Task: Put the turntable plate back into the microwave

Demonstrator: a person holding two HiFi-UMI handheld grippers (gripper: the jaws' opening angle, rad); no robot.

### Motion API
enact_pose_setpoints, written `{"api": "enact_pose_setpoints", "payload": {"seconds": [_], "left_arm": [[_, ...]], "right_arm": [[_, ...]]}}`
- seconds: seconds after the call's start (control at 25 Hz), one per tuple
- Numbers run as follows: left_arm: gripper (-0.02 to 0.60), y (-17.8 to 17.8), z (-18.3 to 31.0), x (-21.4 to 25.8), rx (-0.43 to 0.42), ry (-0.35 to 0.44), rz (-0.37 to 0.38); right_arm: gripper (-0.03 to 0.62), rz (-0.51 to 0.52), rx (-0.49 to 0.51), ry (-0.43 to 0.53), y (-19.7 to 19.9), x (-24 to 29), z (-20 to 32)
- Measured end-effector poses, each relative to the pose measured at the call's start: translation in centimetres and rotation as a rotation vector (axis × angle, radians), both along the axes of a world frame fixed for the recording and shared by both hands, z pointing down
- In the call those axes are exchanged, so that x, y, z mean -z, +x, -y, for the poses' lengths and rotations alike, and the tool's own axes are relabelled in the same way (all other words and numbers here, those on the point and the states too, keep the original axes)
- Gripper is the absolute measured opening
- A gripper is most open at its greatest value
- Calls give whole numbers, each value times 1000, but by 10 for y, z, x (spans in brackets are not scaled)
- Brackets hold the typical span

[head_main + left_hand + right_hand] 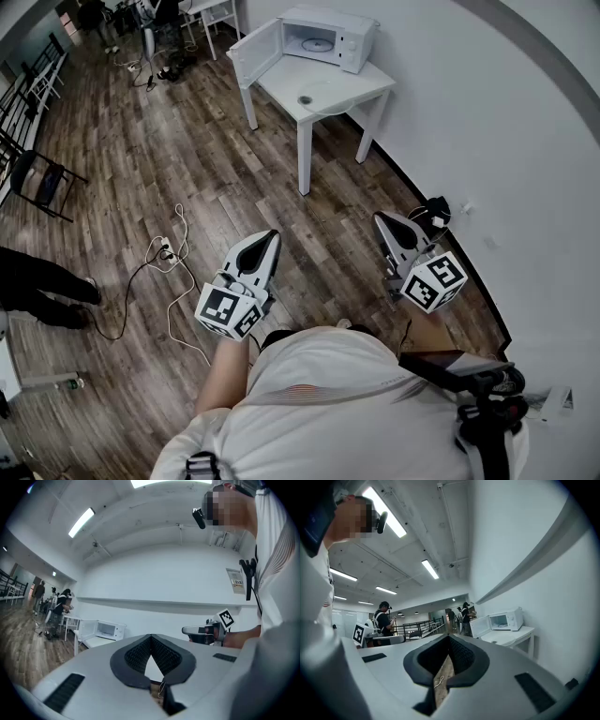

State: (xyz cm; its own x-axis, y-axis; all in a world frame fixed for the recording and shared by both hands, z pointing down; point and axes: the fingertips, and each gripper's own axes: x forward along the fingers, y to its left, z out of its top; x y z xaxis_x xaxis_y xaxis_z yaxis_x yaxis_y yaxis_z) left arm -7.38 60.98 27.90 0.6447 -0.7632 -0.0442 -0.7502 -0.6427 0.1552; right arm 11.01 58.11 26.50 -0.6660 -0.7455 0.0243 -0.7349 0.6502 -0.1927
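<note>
1. Surroundings. A wood-plank floor (187,169) fills most of the head view. A smooth white wall (487,122) with a dark skirting curves down the right side.

2. A white square-legged table (367,86) stands against the wall at upper centre. A stretch of plank floor lies between it and both grippers, which are well apart from it.

3. A white box-shaped microwave (352,33) sits at the back of the table top. Its door (255,52) is swung open to the left.

4. A black folding chair (42,178) stands at the left edge. A person's dark-clad legs (42,291) lie below it.

5. A thin pale cable (173,281) loops from a power strip (166,251) on the floor, left of the left gripper. A small black object (433,214) lies at the wall foot, just beside the right gripper.

6. Task item. The turntable plate (328,92), a clear round disc, appears to lie flat on the table top in front of the microwave.

7. Left gripper (270,236): grey shell. Its ribbed black pads (136,656) meet at the tips, closed on nothing.

8. Right gripper (382,219): same build. Its jaws are closed tip to tip with nothing held.
</note>
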Motion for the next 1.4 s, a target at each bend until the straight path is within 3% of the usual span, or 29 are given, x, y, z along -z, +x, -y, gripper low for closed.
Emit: {"api": "enact_pose_setpoints", "payload": {"seconds": [0.28, 0.48, 1.04, 1.4], "left_arm": [[11, -60, -7, -16, -16, 2, 29], [11, -79, -2, -21, -47, -9, 24], [11, -83, 53, -32, -71, -22, 28], [11, -54, 135, -30, -82, -15, 45]], "right_arm": [[5, -5, -18, 23, -59, -2, -7], [5, -5, -34, 13, -84, -7, -7], [5, -4, -70, -13, -81, -21, 45], [5, 10, -87, -25, -50, -27, 122]]}}
